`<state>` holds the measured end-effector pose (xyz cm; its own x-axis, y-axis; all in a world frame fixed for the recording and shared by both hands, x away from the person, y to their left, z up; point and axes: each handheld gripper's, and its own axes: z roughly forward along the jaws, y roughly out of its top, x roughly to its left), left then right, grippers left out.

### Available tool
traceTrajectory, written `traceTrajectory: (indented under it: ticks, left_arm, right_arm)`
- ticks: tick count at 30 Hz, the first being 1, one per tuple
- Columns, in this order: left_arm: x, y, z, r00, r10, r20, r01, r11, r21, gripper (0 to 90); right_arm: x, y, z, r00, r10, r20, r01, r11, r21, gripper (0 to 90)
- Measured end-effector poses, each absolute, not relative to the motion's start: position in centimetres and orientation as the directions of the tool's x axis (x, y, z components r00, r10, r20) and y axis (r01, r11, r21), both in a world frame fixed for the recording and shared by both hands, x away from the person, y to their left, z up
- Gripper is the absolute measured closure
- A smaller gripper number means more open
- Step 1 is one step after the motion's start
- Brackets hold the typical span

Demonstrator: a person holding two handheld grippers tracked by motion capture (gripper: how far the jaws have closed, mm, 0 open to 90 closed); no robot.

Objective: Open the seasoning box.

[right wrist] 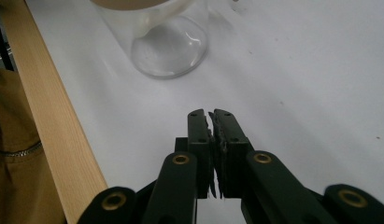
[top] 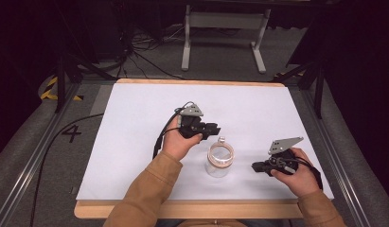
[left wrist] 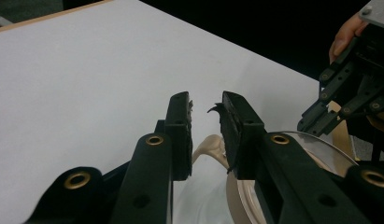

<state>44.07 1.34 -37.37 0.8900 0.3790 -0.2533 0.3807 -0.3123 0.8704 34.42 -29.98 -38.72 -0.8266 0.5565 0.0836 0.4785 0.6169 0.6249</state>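
Jar (top: 219, 161): one. Grippers: two, left gripper (top: 212, 130), right gripper (top: 256, 166).

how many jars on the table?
1. A clear glass jar stands near the table's front edge, between the left gripper and the right gripper.

A wide white-topped table (top: 135, 142) with a pale wooden edge is seen on grey carpeted floor (top: 26, 142). A black number four (top: 71, 133) is marked on the floor at the left. Black cables (top: 135, 52) are tangled beyond the table, beside a white metal frame stand (top: 225, 28). Yellow-black striped tape (top: 49, 89) is laid nearby.
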Motion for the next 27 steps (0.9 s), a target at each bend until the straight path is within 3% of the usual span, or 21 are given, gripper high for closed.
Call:
traceTrajectory:
  ticks: [5, 17, 27]
  left_arm:
    - [44.2, 0.4, -38.0, 0.894, 0.359, -0.270, 0.390, -0.323, 0.862, 73.5]
    - [43.7, 0.1, -37.8, 0.907, 0.326, -0.265, 0.379, -0.361, 0.852, 84.5]
    - [43.7, 0.0, -37.8, 0.909, 0.324, -0.261, 0.374, -0.361, 0.854, 85.9]
  right_arm:
    - [34.2, -30.1, -38.6, -0.824, 0.559, 0.088, 0.481, 0.608, 0.632, 86.3]
    - [34.0, -29.7, -38.6, -0.834, 0.543, 0.095, 0.472, 0.615, 0.631, 85.9]
    - [33.0, -27.4, -37.9, -0.868, 0.491, 0.077, 0.404, 0.606, 0.685, 89.9]
